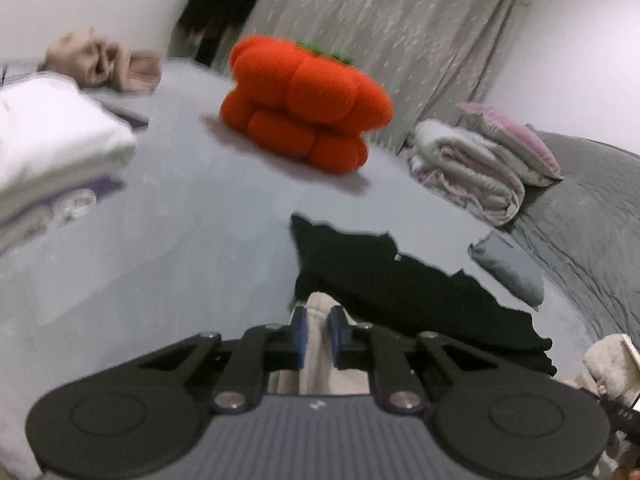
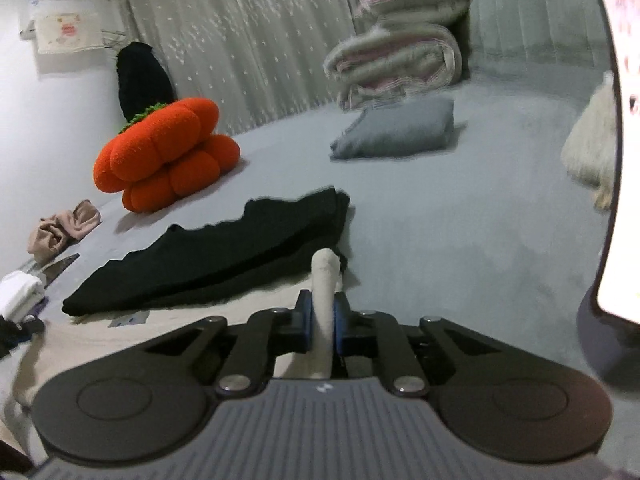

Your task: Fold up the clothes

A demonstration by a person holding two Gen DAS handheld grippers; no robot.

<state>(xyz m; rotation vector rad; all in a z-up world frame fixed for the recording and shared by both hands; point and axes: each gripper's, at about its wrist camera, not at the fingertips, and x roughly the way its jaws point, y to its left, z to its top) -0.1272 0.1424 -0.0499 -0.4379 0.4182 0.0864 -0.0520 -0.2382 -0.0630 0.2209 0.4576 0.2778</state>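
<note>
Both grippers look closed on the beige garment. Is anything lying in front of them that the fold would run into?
Yes. A folded black garment lies on the bed just ahead of both the left gripper and the right gripper, each pinching the beige garment. The orange pumpkin cushion sits farther back.

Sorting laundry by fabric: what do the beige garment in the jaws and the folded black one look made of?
The beige garment looks like soft matte cotton-type knit: it bunches into a thick, limp fold in the jaws. The black garment looks like a heavier matte knit, with thick stacked layers and wavy edges. Blur leaves the weave uncertain.
</note>
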